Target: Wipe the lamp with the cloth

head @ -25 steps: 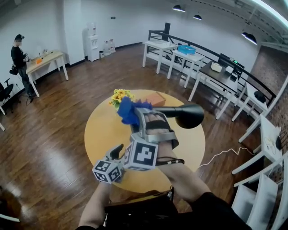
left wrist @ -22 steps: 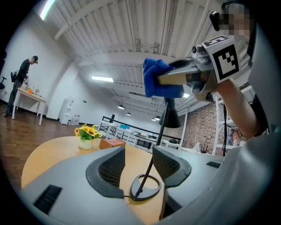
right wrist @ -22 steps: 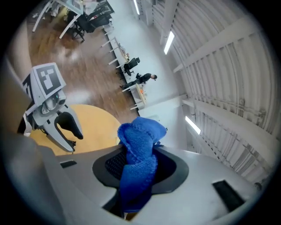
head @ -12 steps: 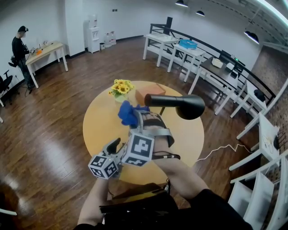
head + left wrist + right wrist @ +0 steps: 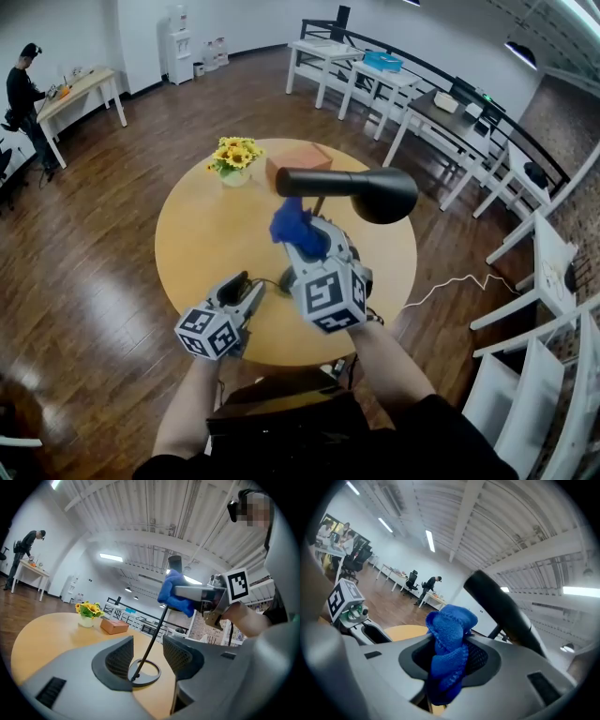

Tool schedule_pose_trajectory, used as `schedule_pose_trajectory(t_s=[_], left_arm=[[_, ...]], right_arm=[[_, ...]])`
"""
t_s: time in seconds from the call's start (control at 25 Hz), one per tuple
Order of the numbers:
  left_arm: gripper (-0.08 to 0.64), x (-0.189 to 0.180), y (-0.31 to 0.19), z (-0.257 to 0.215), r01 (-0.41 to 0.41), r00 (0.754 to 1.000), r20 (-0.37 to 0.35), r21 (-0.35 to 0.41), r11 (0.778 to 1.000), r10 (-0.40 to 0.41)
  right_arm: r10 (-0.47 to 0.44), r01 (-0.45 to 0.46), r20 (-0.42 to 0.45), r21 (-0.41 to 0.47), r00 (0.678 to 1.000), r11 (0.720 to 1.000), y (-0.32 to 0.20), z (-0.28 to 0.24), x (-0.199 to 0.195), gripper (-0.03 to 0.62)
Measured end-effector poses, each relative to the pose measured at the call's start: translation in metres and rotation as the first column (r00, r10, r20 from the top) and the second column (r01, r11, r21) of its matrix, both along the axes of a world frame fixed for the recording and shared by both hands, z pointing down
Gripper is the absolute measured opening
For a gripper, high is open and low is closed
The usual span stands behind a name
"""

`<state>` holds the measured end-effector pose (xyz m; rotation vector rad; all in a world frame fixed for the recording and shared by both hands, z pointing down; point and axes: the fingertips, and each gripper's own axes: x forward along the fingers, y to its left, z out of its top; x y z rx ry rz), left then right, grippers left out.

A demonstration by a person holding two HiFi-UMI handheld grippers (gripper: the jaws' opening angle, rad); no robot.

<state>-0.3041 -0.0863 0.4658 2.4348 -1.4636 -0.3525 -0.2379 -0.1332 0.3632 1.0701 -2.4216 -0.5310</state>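
A black lamp stands on the round wooden table [image 5: 202, 234], its long head [image 5: 361, 192] pointing left over a thin stem [image 5: 155, 634] and ring base [image 5: 149, 673]. My right gripper [image 5: 305, 236] is shut on a bunched blue cloth [image 5: 296, 228], just below the lamp's neck. In the right gripper view the cloth [image 5: 449, 641] bulges between the jaws, and the lamp head [image 5: 501, 609] passes close behind it. My left gripper [image 5: 246, 282] lies low over the table and is open. Its jaws flank the stem's foot and the base, with a gap at the right pad [image 5: 183, 656].
Yellow flowers in a small vase [image 5: 232, 157] and an orange-brown box [image 5: 298, 165] stand at the table's far side. A white cable [image 5: 450, 286] runs over the wooden floor on the right, beside white tables and chairs. A person [image 5: 21, 89] stands far left.
The right gripper has rolled and come down with the cloth, from left of the lamp's neck to just beneath it. The left gripper has shifted a little.
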Motion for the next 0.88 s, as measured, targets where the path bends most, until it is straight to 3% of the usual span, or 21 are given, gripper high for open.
schedule_pose_trajectory(t_s=[0.16,0.32,0.64,0.88], left_arm=[[0.19,0.003,0.004,0.009,-0.019,1.0,-0.016,-0.04,0.999,0.018],[0.19,0.001,0.008,0.021,-0.024,1.0,-0.006,-0.088,0.996,0.023],[0.19,0.0,0.012,0.042,-0.056,0.998,0.018,-0.164,0.985,0.06],[0.19,0.0,0.011,0.055,-0.056,0.998,0.011,-0.216,0.975,0.059]], right_arm=[[0.024,-0.016,0.079,-0.1,0.997,0.995,-0.012,0.044,0.006,0.137],[-0.015,0.014,-0.028,-0.059,0.999,0.998,-0.008,0.095,0.007,0.137],[-0.043,0.02,-0.107,-0.212,0.993,0.977,-0.006,0.2,0.006,0.137],[-0.075,0.0,-0.18,-0.382,0.981,0.924,0.001,0.265,0.012,0.137]])
